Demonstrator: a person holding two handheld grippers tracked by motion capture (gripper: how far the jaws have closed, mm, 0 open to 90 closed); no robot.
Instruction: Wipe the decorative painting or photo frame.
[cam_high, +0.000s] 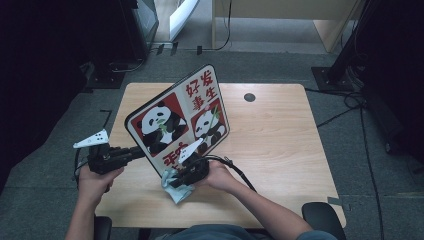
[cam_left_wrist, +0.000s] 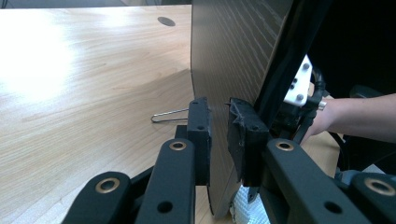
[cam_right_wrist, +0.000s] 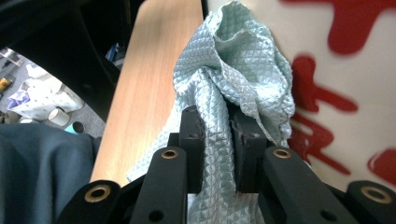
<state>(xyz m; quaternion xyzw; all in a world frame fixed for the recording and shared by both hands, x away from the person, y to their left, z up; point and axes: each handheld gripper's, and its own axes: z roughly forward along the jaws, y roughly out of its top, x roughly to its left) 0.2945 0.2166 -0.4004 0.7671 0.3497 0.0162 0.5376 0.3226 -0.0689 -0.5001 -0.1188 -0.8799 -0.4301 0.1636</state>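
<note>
Clamped in the right gripper (cam_right_wrist: 218, 154), a pale green cloth (cam_right_wrist: 233, 70) was pressed against the panda board (cam_high: 177, 120) at its lower edge. That board was held tilted above the table (cam_high: 280, 145), pinched edgewise by the left gripper (cam_left_wrist: 218, 140).

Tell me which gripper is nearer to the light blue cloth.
Right. The right gripper is clamped on the cloth at the panda board's lower edge; the left gripper grips the board's side edge, farther away.

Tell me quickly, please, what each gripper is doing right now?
Left gripper: shut on the edge of the upright panda-printed board.
Right gripper: shut on the pale green quilted cloth.
</note>
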